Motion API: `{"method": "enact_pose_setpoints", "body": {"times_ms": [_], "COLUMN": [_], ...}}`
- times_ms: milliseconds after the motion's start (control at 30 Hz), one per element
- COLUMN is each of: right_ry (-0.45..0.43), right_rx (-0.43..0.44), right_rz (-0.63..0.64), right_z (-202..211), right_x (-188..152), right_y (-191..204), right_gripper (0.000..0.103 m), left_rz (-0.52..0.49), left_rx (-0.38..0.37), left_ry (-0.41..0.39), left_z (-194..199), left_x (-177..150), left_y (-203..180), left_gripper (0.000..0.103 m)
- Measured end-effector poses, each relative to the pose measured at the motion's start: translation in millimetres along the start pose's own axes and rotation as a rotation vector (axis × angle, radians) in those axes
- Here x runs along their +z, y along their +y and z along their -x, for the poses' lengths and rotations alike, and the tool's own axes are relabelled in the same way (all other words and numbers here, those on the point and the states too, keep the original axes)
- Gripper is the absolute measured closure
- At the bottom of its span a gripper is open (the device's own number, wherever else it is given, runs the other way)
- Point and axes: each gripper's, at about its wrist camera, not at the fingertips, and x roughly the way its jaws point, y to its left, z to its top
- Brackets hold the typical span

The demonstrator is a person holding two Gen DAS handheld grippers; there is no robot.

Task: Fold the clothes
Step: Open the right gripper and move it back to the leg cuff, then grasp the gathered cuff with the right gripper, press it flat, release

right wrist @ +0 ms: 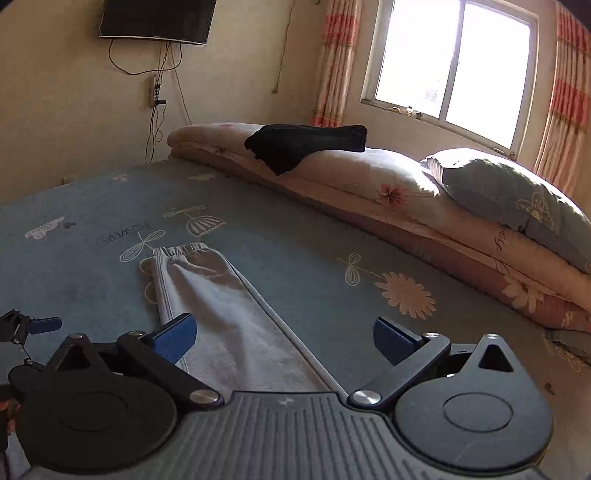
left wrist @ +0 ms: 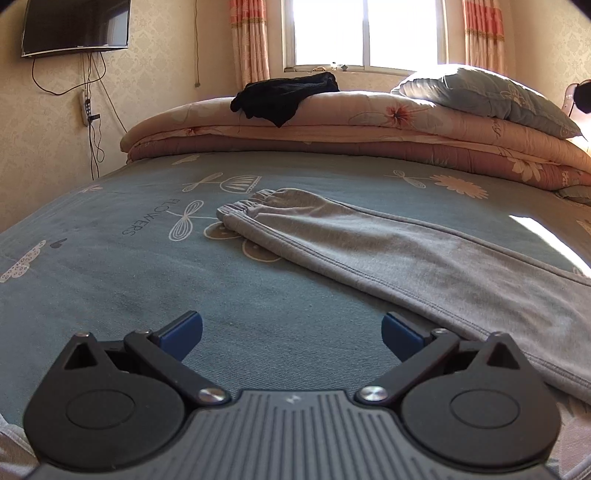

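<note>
While both tools gape empty, grey trousers lie flat — bedsheet beneath.

Blue patterned bedsheet near; folded floral quilts stacked at far side w/ blue-grey pillow on right. TV on far-left wall, window far w/ curtains.

Blown-out window backlights room; sun patches on bed, fisheye-curved, dark-vignetted edges.
</note>
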Motion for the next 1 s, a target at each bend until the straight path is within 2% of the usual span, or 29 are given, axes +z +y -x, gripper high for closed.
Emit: {"method": "enact_pose_setpoints", "body": {"times_ms": [67, 100, 133, 167, 200, 233, 267, 333, 433, 533, 600, 700, 900, 967, 1000], "right_ry": [0.035, 0.053, 0.079, 0.105, 0.139, 0.159, 0.171, 0.192, 0.195, 0.2, 0.216, 0.201, 0.237, 0.222, 0.217], "right_rx": [0.073, 0.11, 0.143, 0.176, 0.208, 0.205, 0.19, 0.161, 0.162, 0.105, 0.128, 0.151, 0.187, 0.209, 0.229], "right_rz": [-0.021, -0.032, -0.058, -0.084, -0.099, -0.093, -0.058, 0.005, 0.0, 0.046, 0.049, 0.078, 0.117, 0.078, 0.061], "right_z": [-52, -77, -100, -123, -148, -165, -182, -218, -259, -294, -317, -335, -358, -357, -357], "right_x": [16, 24, 29, 35, 38, 40, 43, 49, 58, 60, 58, 56, 47, 44, 43], "right_y": [11, 17, 21, 25, 32, 36, 44, 58, 63, 69, 68, 68, 73, 71, 71], "right_gripper": [0.0, 0.004, 0.019, 0.027, 0.042, 0.053, 0.058, 0.06, 0.06, 0.059, 0.058, 0.049, 0.049, 0.056, 0.077], "left_rz": [0.021, 0.032, 0.049, 0.066, 0.087, 0.103, 0.113, 0.128, 0.162, 0.224, 0.26, 0.288, 0.273, 0.261, 0.257], "left_rx": [0.0, -0.002, -0.011, -0.021, -0.033, -0.038, -0.043, -0.05, -0.076, -0.116, -0.135, -0.153, -0.149, -0.139, -0.138], "left_ry": [0.007, 0.009, 0.008, 0.004, -0.007, -0.02, -0.033, -0.06, -0.085, -0.081, -0.083, -0.085, -0.072, -0.069, -0.068], "left_z": [-4, -5, -5, -5, -4, -2, -1, 0, -1, -4, -5, -5, -8, -8, -8], "left_x": [-4, -5, -6, -7, -7, -7, -7, -8, -9, -10, -11, -12, -13, -13, -14], "left_y": [11, 16, 20, 25, 29, 31, 33, 35, 40, 48, 52, 55, 49, 47, 46], "left_gripper": [0.001, 0.001, 0.001, 0.001, 0.001, 0.001, 0.001, 0.001, 0.001, 0.001, 0.001, 0.001, 0.001, 0.001, 0.001]}}
